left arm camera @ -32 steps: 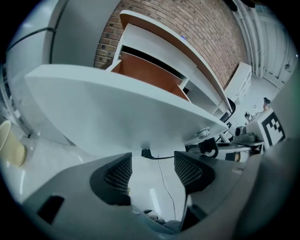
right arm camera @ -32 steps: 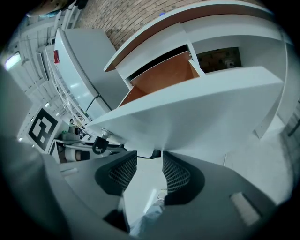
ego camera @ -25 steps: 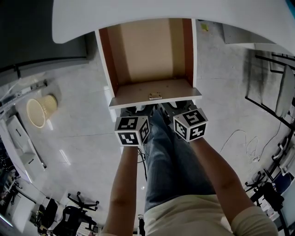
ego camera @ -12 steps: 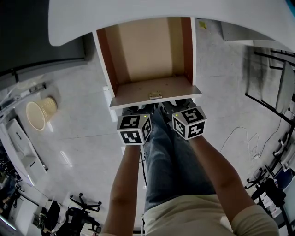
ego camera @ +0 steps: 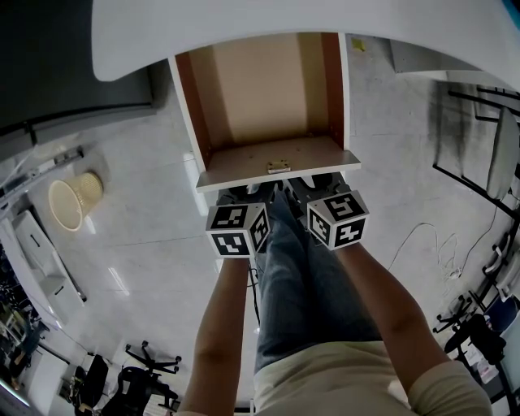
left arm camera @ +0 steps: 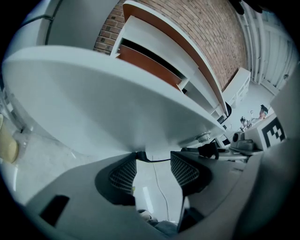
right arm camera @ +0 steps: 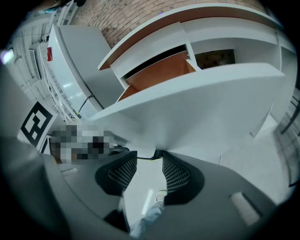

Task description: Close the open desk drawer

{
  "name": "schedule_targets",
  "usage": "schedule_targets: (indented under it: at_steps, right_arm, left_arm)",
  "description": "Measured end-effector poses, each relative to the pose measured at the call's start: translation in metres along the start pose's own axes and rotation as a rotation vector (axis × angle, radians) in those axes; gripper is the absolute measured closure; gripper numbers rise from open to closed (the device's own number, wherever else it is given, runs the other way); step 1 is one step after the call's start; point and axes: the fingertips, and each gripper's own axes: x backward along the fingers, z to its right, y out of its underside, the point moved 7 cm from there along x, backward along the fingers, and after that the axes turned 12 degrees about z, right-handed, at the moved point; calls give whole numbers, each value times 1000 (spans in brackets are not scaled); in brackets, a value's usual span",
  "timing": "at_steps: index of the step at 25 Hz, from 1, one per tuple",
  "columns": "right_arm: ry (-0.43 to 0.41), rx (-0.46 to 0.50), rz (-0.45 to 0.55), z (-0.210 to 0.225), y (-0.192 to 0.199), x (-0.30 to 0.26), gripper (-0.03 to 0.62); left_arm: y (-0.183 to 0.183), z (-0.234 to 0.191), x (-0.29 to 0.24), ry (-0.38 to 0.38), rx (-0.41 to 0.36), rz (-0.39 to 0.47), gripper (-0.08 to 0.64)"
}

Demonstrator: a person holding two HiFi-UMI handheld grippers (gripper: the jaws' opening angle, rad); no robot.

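My left gripper [left arm camera: 153, 159] has its jaws well apart, though they have just been closing a little. Nothing sits between the ribbed pads [left arm camera: 123, 174]; only floor and a thin cable show through the gap. Their tips are right at the lower edge of the drawer front [left arm camera: 108, 103], and I cannot tell whether they touch it. My right gripper [right arm camera: 149, 158] is set the same way: jaws apart, pale floor and a bit of my jeans in the gap, tips up at that same front panel's lower edge.

In the head view both marker cubes sit just below the drawer front, the left one [ego camera: 236, 230] toward its left half and the right one [ego camera: 337, 219] toward its right half.

The drawer [ego camera: 193, 106] stands pulled far out from under the white desk top [ego camera: 284, 20]. Inside it only a bare tan bottom shows between reddish-brown side walls. A small metal fitting [ego camera: 278, 167] sits on the inner face of the drawer front.

Well to the left of the drawer, a cream waste basket [ego camera: 73, 195] stands on the floor. I cannot make out what it holds.
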Motion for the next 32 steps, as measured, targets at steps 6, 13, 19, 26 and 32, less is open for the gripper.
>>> schedule_targets:
  at_steps: [6,13,19,26,32]
  right_arm:
    - [0,-1,21,-2,-10,6,419]
    - [2,1,42,-8,-22,15,417]
    - [3,-11,56,-11,-31,20,417]
    - [9,-15,71,-15,-39,19,417]
    - [17,-24,76,-16,-42,20,417]
  left_arm:
    - [-9,6,4,10,8,12,334]
    - [-20,14,13,24,6,27,339]
    - [-27,19,18,32,5,31,341]
    - [-36,19,20,40,-2,28,344]
    - [-40,19,20,47,5,21,347]
